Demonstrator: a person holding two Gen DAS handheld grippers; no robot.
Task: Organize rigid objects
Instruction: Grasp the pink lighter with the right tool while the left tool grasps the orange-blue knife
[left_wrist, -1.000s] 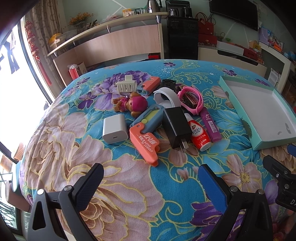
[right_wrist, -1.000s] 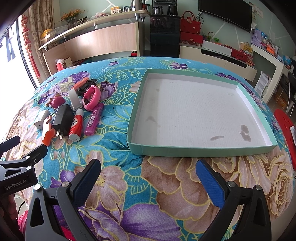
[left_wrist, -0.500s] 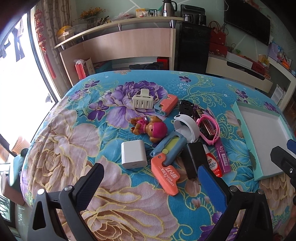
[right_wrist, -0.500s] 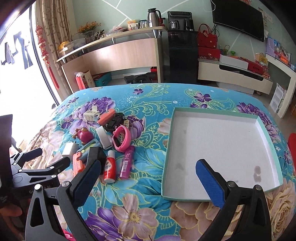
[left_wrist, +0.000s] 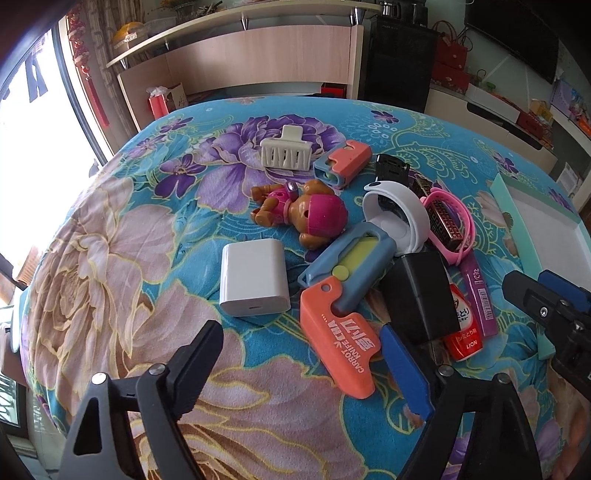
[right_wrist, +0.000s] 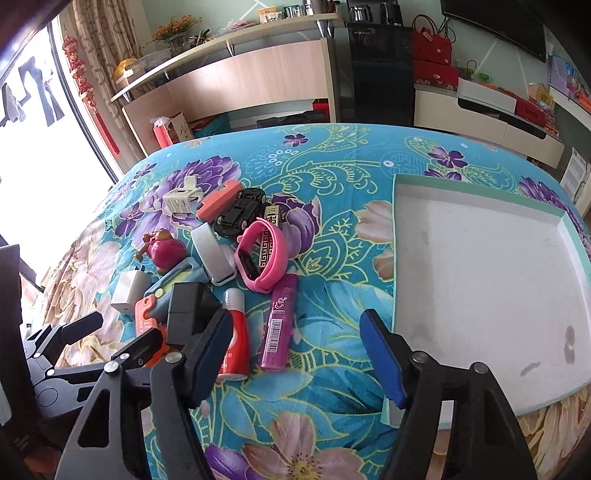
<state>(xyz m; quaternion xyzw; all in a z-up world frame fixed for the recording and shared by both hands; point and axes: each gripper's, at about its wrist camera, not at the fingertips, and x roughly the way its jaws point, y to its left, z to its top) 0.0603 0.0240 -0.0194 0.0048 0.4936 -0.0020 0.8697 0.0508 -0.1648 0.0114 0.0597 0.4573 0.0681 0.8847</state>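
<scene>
A pile of small items lies on the flowered cloth: a white charger (left_wrist: 255, 280), an orange carrot knife (left_wrist: 340, 339), a black adapter (left_wrist: 421, 295), a red bottle (right_wrist: 234, 339), a purple tube (right_wrist: 279, 325), a pink wristband (right_wrist: 262, 254) and a toy pup (left_wrist: 303, 214). My left gripper (left_wrist: 299, 354) hovers just in front of the charger, its jaws closing, the knife's end beside its right finger. My right gripper (right_wrist: 295, 332) is also closing, with the purple tube between its fingers, untouched. The teal-rimmed tray (right_wrist: 480, 266) sits to the right.
A white hair claw (left_wrist: 286, 155), a black toy car (right_wrist: 242, 212) and a white band (left_wrist: 399, 214) lie at the pile's far side. The two grippers stand close together. A wooden shelf unit and low cabinets stand beyond the table's far edge.
Both grippers have moved in on the pile, the right one swinging left from in front of the tray. Both pairs of jaws have narrowed.
</scene>
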